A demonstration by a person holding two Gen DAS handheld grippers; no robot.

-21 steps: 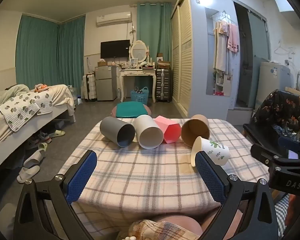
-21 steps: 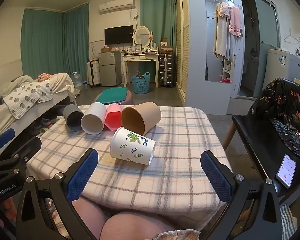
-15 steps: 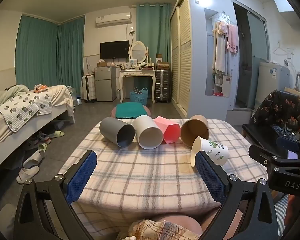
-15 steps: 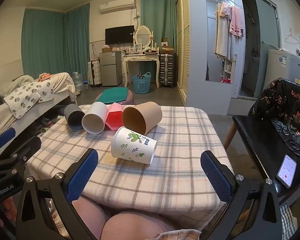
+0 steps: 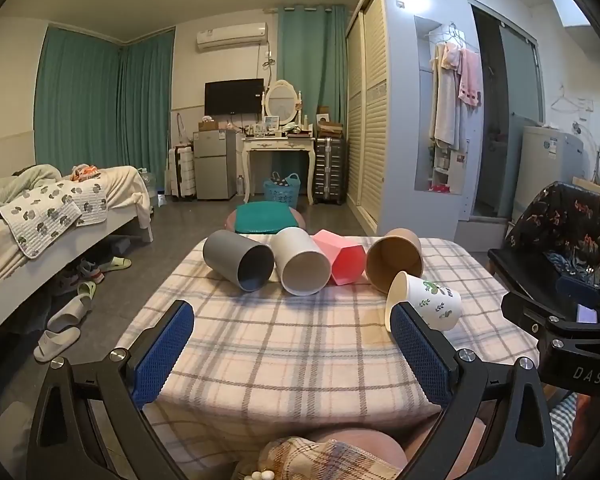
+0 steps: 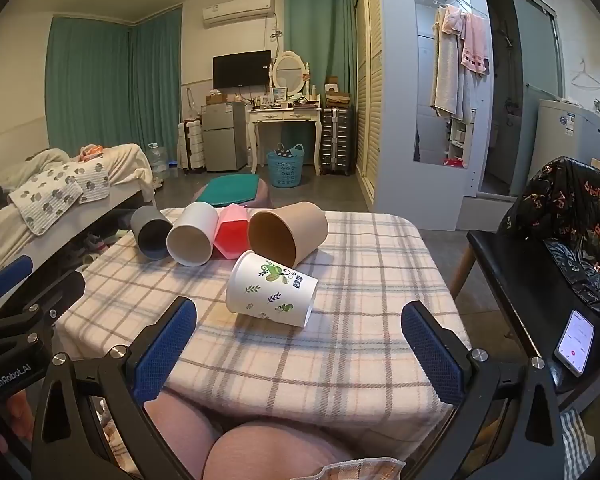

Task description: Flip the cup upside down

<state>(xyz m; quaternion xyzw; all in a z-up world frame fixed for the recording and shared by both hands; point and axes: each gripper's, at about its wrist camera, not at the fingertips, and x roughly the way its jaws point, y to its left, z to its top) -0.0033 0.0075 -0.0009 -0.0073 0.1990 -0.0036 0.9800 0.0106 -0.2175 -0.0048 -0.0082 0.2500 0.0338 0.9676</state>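
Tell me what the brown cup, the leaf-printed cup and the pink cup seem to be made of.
Brown cup: likely kraft paper, matte, with a thin rolled rim. Leaf-printed cup: paper by the look, white with green and blue printed leaves and a rolled rim. Pink cup: probably plastic, smooth with flat facets and a slight sheen; painted ceramic can't be ruled out.

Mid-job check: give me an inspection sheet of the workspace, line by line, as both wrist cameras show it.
Surface: table with plaid cloth.
Job's things: five cups, all on their sides: grey cup, white cup, pink cup, brown cup, leaf-print cup nearest.
Clutter: nothing seen on the cloth.
Grippers: left gripper and right gripper open, short of the cups, holding nothing.
Cables: nothing seen.
Surroundings: phone on black chair; bed left.
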